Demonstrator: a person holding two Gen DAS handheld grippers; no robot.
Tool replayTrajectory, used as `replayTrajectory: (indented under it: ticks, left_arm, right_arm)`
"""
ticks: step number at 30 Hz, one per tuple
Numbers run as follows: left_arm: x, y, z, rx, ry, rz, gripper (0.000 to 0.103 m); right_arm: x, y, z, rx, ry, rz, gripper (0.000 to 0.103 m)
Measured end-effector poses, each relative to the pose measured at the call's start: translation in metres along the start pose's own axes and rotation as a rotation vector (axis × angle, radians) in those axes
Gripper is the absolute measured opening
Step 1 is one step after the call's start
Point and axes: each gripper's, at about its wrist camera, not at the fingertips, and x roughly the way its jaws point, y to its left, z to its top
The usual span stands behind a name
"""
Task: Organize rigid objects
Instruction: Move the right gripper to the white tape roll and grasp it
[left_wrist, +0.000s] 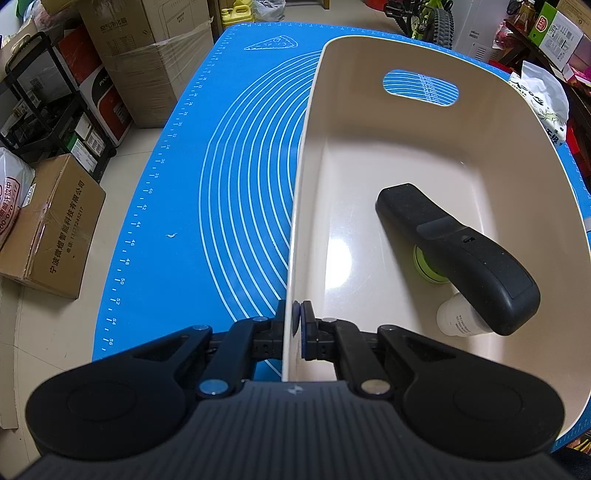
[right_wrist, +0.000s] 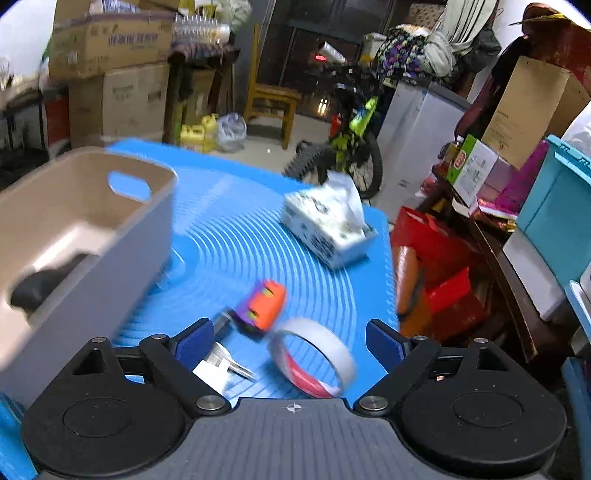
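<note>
left gripper (left_wrist: 295, 325) pinches the near wall of a beige bin (left_wrist: 498, 122) on a blue mat (left_wrist: 221, 166); a black remote (left_wrist: 458, 254) lies inside. right gripper (right_wrist: 291, 341) hangs spread above a tape roll (right_wrist: 314, 360), an orange toy (right_wrist: 260, 304) and a white plug (right_wrist: 218, 369).

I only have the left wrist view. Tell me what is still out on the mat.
Observer: A roll of tape, an orange and purple toy and a white plug lie just ahead of the right gripper.
Operator: Report that gripper's state.
Observer: Open, holding nothing.
Operator: Say what else is out there.
Observer: A tissue box sits farther back on the mat, right of the bin.
</note>
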Motion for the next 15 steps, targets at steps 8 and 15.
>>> replayTrajectory:
  ticks: [8, 15]
  left_arm:
    - [0.000, 0.000, 0.000, 0.002, -0.001, 0.001, 0.007]
    - [0.000, 0.000, -0.001, 0.005, -0.001, 0.003, 0.007]
  right_arm:
    - [0.044, -0.021, -0.011, -0.074, 0.036, 0.037, 0.090]
    - [0.072, -0.031, -0.010, -0.047, 0.100, 0.073, 0.079]
